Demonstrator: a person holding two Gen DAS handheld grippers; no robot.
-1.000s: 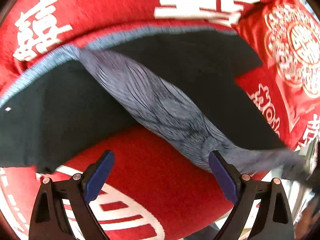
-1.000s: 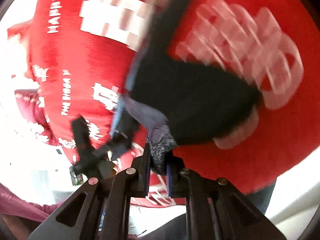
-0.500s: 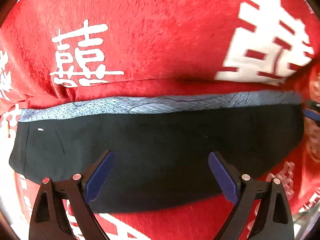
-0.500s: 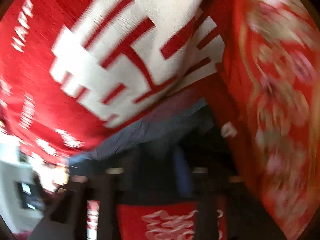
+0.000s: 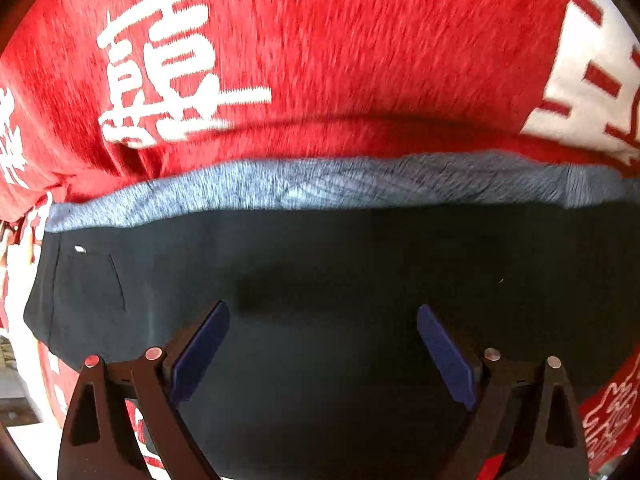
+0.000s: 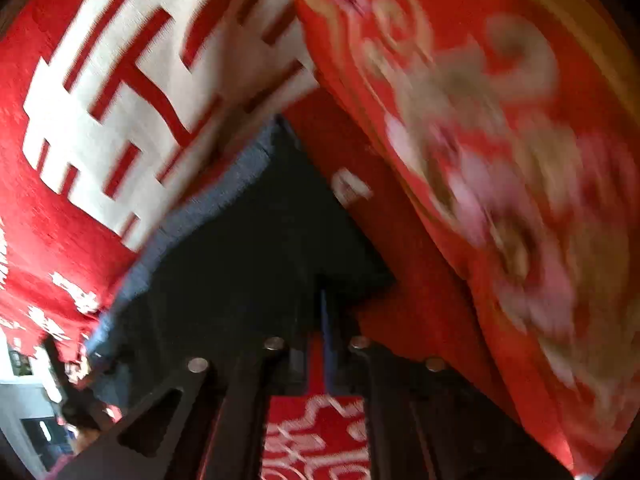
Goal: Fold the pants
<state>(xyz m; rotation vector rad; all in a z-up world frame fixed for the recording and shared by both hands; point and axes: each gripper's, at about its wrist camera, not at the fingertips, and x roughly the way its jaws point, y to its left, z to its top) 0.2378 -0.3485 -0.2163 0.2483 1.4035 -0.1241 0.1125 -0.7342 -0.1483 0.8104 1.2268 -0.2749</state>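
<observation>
We see the dark, near-black pants [image 5: 320, 272] lying flat across a red plush blanket with white characters [image 5: 320, 48], a grey-blue heathered band [image 5: 304, 184] running along their far edge. The left tool [image 5: 322, 344] hangs right over the dark fabric, blue pads [image 5: 200, 354] spread wide, nothing between them. In the blurred right wrist view, the pants' corner [image 6: 256, 248] points away from us, beside a red embroidered cushion with gold pattern [image 6: 500, 140]. The right tool [image 6: 318, 320] sits at that fabric edge, fingers close together; we cannot tell if it pinches cloth.
</observation>
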